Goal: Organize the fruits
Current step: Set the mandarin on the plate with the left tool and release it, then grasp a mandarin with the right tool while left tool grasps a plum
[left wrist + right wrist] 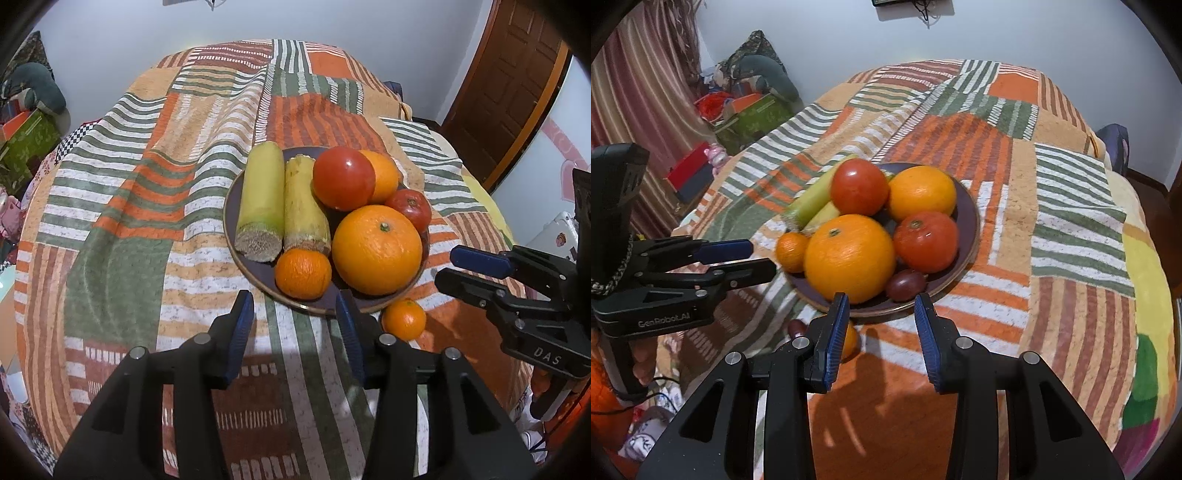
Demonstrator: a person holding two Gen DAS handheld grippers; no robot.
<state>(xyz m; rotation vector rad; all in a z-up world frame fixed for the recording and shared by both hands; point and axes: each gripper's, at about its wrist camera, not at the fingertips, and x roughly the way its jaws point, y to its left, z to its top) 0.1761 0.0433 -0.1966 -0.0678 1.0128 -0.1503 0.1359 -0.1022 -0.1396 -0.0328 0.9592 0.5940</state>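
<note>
A dark plate point(258, 275) point(964, 206) on the striped cloth holds two corn pieces point(262, 203), two tomatoes point(343, 177) point(925, 240), a big orange point(376, 249) point(849, 256), another orange point(921, 192), a small mandarin point(303, 273) point(791, 251) and a dark plum point(905, 285). Another small mandarin point(403, 319) point(849, 339) lies on the cloth beside the plate's near rim. My left gripper point(295, 325) is open and empty just before the plate. My right gripper point(881, 328) is open and empty, above the cloth near the loose mandarin.
The table's striped cloth point(147, 221) spreads left and behind the plate. A second small dark fruit point(796, 328) lies on the cloth by the right gripper's left finger. Boxes and clutter point(750, 110) sit beyond the table's left side. A wooden door point(506, 85) stands at the right.
</note>
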